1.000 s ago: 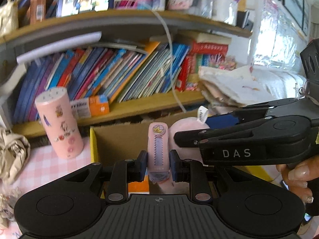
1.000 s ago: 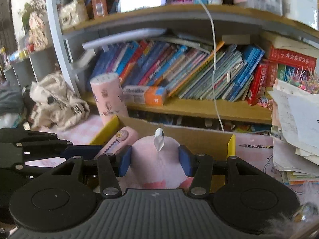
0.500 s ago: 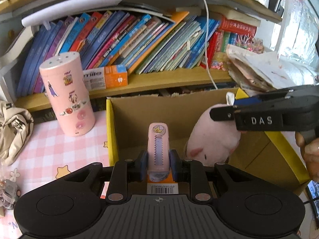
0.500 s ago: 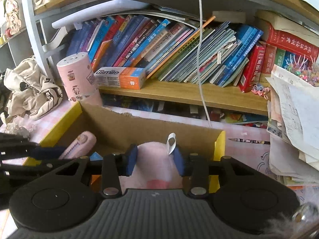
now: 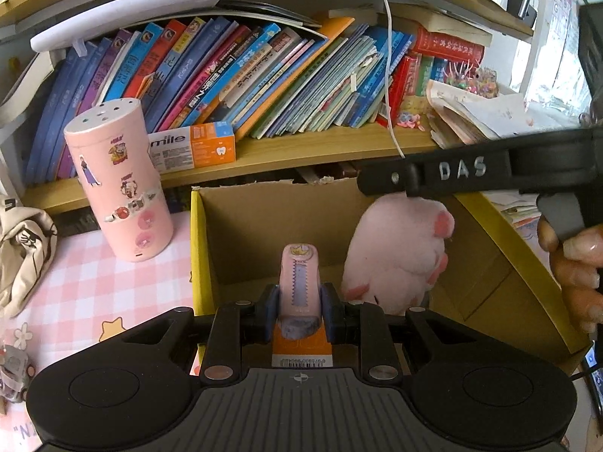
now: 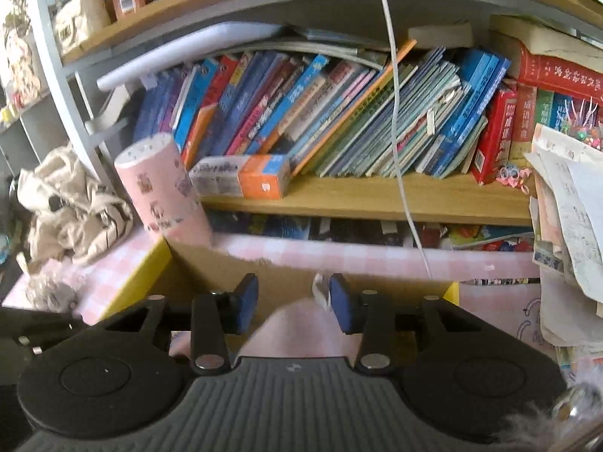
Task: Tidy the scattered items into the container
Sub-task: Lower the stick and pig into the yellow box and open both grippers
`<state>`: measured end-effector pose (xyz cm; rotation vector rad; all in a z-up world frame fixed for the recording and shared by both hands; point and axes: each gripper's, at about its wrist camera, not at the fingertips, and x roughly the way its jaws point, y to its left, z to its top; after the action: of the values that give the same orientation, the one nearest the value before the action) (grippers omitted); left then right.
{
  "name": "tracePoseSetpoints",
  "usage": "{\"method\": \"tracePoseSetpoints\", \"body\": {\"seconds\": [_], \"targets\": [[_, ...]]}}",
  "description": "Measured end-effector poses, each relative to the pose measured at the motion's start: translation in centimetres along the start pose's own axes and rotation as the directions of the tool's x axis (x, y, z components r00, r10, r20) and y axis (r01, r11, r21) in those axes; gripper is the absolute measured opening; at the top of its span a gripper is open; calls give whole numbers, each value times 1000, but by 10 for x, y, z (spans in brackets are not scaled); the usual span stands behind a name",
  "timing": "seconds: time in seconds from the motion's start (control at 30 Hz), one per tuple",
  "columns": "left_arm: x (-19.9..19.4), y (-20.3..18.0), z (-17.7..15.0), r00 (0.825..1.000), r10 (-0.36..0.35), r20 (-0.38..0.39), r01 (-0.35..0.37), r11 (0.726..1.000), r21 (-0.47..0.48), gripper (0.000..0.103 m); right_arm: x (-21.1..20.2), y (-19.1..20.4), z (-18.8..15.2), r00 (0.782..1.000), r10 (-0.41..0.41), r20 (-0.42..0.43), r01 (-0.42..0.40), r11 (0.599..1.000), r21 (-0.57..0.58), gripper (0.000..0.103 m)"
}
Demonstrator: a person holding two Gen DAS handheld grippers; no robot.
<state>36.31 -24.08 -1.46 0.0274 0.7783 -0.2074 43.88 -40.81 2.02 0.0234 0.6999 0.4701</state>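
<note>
Pink plush toy (image 5: 395, 252) soft, light, squashy: sits inside brown cardboard box (image 5: 264, 226), right gripper (image 6: 294, 303) fingers spread wide above. Left gripper (image 5: 299, 310) fingers clamped on stiff pink stapler-shaped case (image 5: 299, 282), mid-body, over box.

Pink plush (image 5: 395, 252) inside cardboard box (image 5: 501, 282)

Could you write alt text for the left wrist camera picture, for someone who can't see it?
The left gripper clamps a pink case over a cardboard box, where a pink plush toy hangs below the right gripper. Behind: bookshelf.
</note>
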Motion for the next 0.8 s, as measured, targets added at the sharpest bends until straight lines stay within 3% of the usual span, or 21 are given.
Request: {"method": "tracePoseSetpoints", "body": {"seconds": [0.37, 0.43, 0.47, 0.5, 0.8], "targets": [[-13, -2, 7, 998, 20, 56, -20, 1000, 5, 27, -25, -1, -13, 1000, -6, 4, 6, 1000, 13, 46], [-16, -5, 7, 998, 27, 56, -28, 1000, 13, 46, -27, -1, -18, 1000, -15, -11, 15, 1000, 18, 46], [-19, -6, 7, 997, 38, 63, -39, 999, 19, 62, -28, -2, -21, 1000, -19, -18, 19, 1000, 20, 46], [-22, -9, 6, 996, 48, 74, -50, 998, 29, 69, -29, -2, -23, 999, -23, -22, 23, 1000, 21, 46], [-59, -21, -3, 986, 75, 147, -88, 993, 80, 77, -54, 3, -40, 999, -45, -22, 45, 999, 4, 47]]}}
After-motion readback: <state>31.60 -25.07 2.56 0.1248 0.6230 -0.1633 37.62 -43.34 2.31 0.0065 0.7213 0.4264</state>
